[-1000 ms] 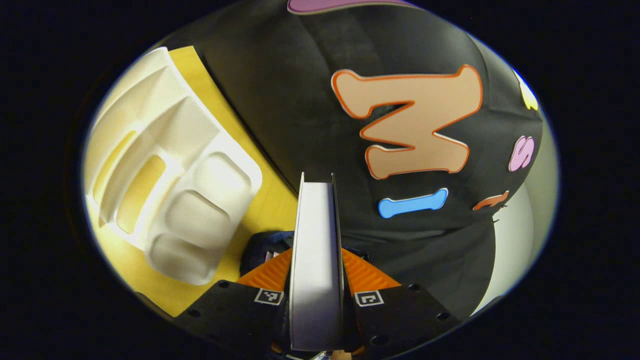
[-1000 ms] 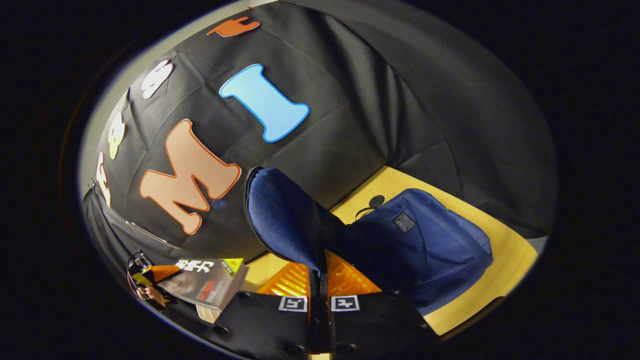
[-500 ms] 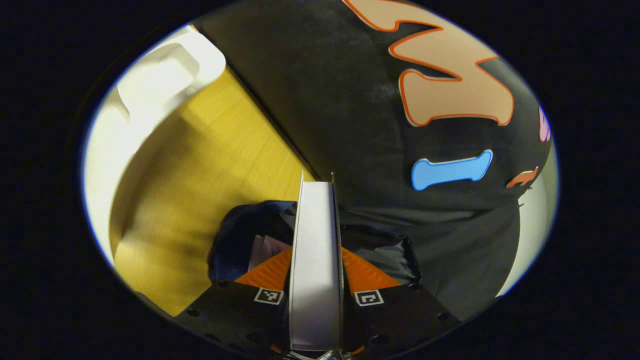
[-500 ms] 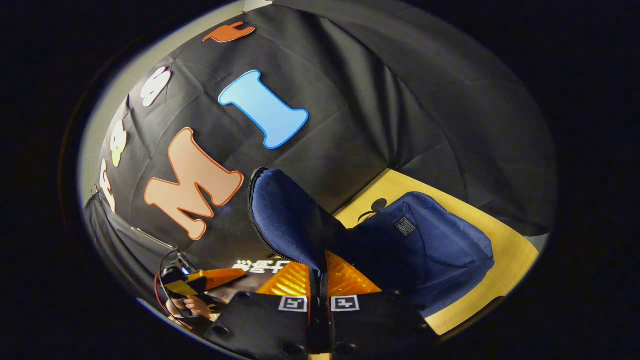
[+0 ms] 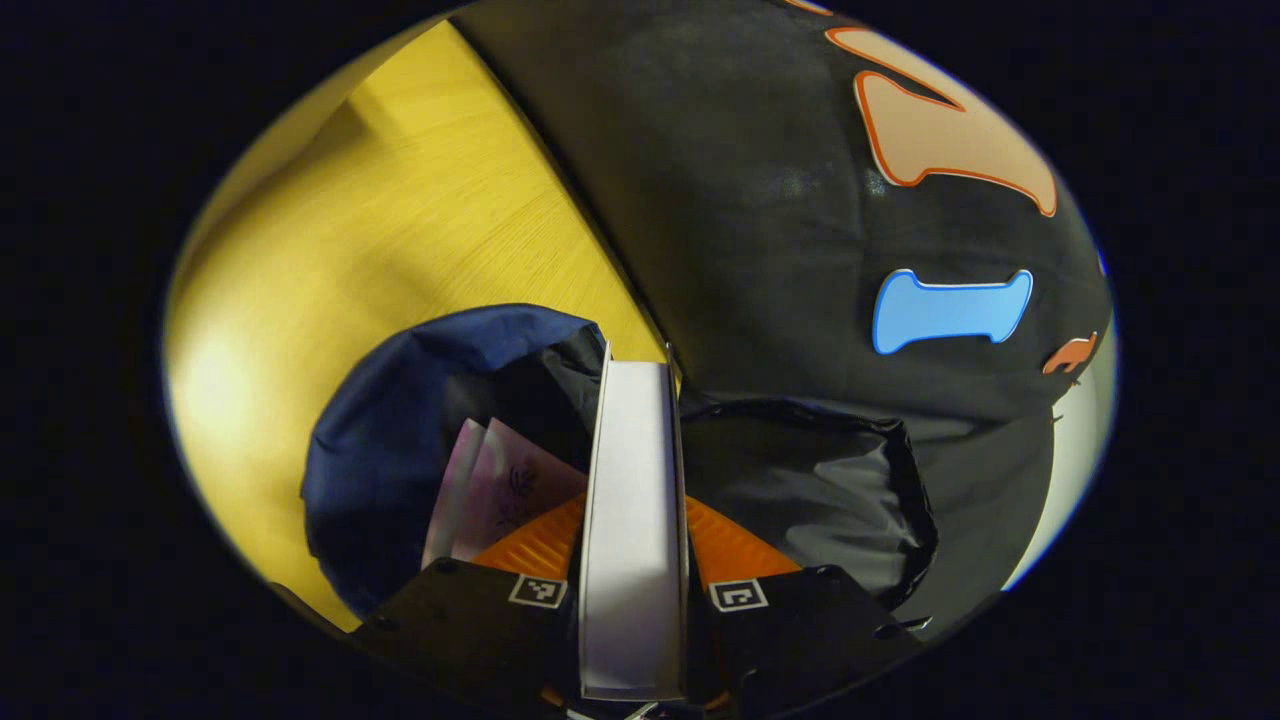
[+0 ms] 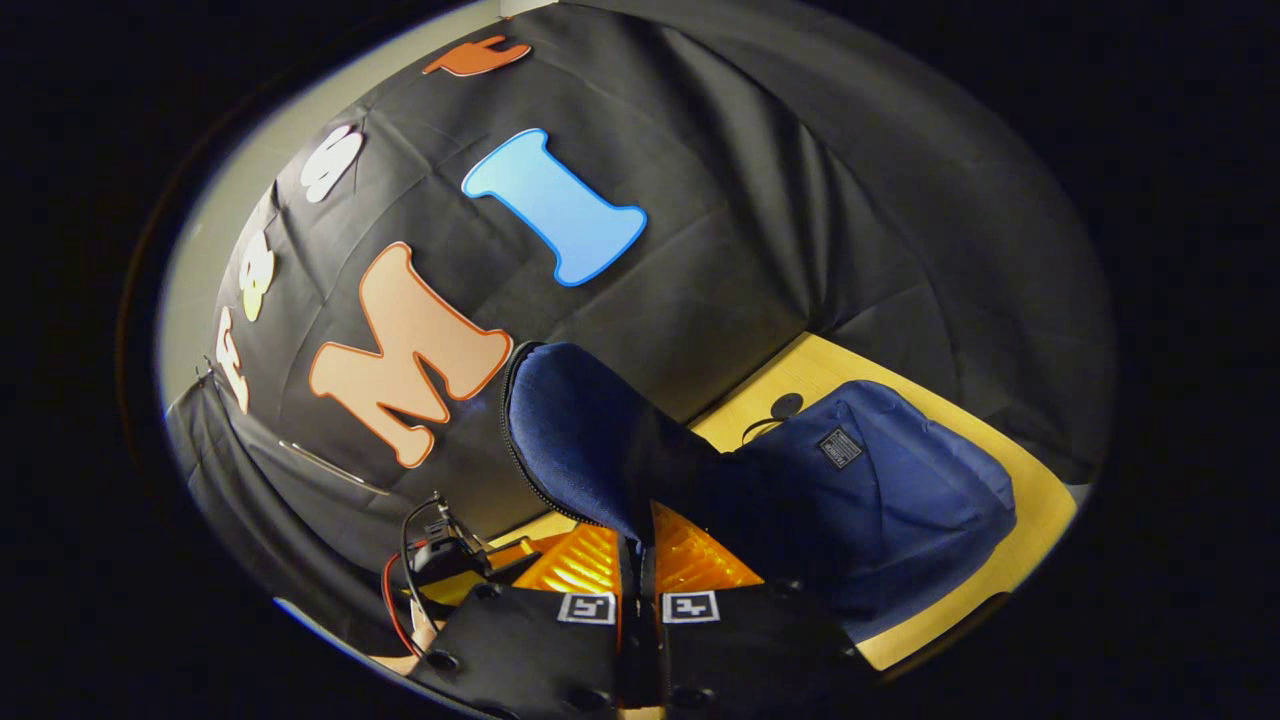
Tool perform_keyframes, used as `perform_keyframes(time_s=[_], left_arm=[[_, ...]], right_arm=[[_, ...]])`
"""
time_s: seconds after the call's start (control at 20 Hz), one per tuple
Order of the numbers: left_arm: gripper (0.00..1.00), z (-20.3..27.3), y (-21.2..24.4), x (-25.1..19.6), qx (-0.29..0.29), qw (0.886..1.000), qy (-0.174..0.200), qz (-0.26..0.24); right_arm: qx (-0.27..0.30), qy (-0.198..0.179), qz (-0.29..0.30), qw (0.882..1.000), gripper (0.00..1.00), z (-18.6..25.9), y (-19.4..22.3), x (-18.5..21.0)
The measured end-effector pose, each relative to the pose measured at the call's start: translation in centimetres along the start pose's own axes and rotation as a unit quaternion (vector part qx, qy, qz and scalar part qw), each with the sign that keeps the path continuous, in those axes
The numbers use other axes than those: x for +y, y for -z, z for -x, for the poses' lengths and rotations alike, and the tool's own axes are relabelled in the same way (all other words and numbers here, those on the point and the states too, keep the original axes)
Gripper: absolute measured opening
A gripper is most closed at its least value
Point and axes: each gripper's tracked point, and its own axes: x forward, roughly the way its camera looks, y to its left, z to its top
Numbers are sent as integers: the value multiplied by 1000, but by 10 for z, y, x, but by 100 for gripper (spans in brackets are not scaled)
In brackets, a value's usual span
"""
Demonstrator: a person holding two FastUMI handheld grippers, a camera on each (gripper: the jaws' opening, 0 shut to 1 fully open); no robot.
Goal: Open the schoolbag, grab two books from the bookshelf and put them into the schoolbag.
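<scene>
Book over open schoolbag (flap lifted).

A pink book already crowds the schoolbag mouth's left side.

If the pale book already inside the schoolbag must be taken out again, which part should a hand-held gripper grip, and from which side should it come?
Probably its upper edge, coming from above through the schoolbag's mouth. In the left gripper view the pale book stands nearly on end inside, with only its top part exposed and the bag walls around the rest. The book held by the left hand-held gripper would first have to clear the opening.
</scene>
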Motion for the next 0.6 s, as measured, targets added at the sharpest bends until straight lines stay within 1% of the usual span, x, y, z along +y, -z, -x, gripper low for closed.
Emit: perform_keyframes(time_s=[0.05, 0.1, 0.25, 0.4, 0.45, 0.55, 0.6], left_arm=[[37, -7, 5, -1, -2, 1000, 4, 9], [39, -14, 9, -1, -3, 1000, 6, 14], [37, -33, 31, 11, 13, 999, -3, 37], [41, -39, 35, 16, 19, 998, -4, 68], [39, -41, 33, 15, 17, 997, -6, 77], [41, -40, 34, 14, 24, 996, -13, 83], [40, -41, 36, 16, 30, 996, -20, 83]], right_arm=[[3, -1, 2, 1000, 3, 1, 2, 2], [5, -3, 2, 1000, 4, -1, 5, 4], [24, -8, 19, 1000, 3, -7, 18, 9], [24, -10, 20, 999, 4, -15, 15, 12], [24, -11, 18, 999, 3, -15, 14, 10], [26, -13, 16, 999, 3, -16, 14, 8], [26, -13, 18, 999, 5, -17, 14, 8]])
